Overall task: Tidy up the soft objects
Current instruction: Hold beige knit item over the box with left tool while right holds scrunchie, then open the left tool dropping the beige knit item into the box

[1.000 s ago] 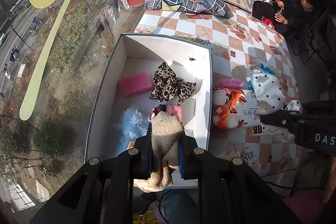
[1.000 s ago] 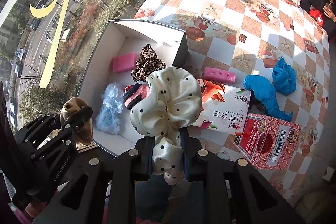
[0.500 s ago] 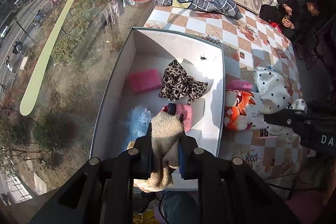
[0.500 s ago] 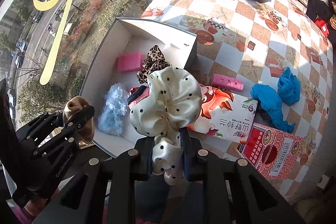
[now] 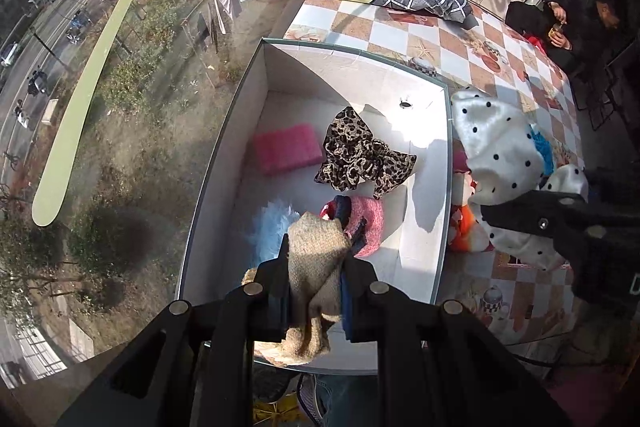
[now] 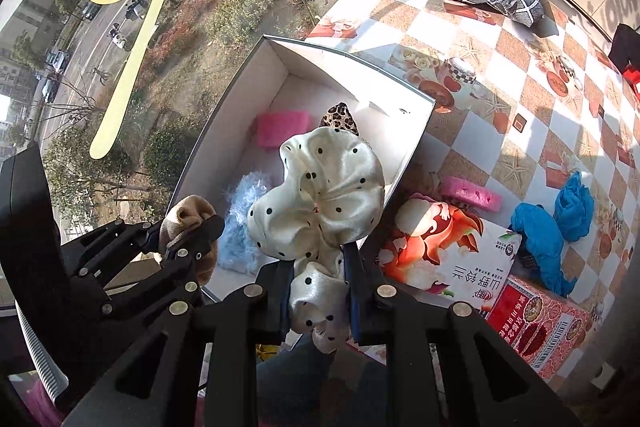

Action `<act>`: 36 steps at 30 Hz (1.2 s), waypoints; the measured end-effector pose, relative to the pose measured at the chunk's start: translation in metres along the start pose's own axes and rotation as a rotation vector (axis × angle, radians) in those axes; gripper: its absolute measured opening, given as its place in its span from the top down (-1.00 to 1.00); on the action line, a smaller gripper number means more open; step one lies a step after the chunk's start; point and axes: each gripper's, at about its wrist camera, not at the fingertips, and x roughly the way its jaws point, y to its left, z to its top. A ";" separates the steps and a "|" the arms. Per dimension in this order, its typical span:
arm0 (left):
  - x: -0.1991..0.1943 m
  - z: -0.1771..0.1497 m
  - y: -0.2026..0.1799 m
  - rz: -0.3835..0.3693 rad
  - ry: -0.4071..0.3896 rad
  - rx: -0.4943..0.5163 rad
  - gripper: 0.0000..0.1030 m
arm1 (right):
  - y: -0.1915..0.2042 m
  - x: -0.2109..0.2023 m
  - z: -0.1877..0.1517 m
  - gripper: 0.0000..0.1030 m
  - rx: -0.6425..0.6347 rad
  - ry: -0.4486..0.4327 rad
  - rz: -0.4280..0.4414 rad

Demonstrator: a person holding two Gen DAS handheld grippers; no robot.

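My left gripper [image 5: 316,279] has its jaws clenched on a tan knit scrunchie [image 5: 316,259], hanging lengthwise over the white box [image 5: 424,267]. My right gripper [image 6: 320,291] grasps a polka-dot satin scrunchie [image 6: 320,195] above the box's near corner, hiding most of the leopard scrunchie [image 6: 340,117]. The tissue pack [image 6: 452,251] on the tabletop [image 6: 492,39] bears Chinese characters I cannot read.
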 end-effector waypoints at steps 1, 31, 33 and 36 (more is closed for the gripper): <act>0.001 -0.001 0.000 -0.001 0.004 -0.001 0.60 | 0.002 0.001 0.000 0.59 -0.007 0.003 0.002; 0.009 -0.002 0.010 -0.055 0.039 -0.091 -0.68 | 0.009 0.002 0.010 -0.63 -0.025 -0.004 -0.021; 0.008 -0.001 0.013 -0.046 0.030 -0.110 -0.94 | 0.004 0.006 0.009 -1.00 0.000 0.017 -0.034; 0.013 -0.001 0.016 -0.039 0.041 -0.135 -0.99 | -0.004 0.006 0.006 -1.00 0.039 0.025 -0.004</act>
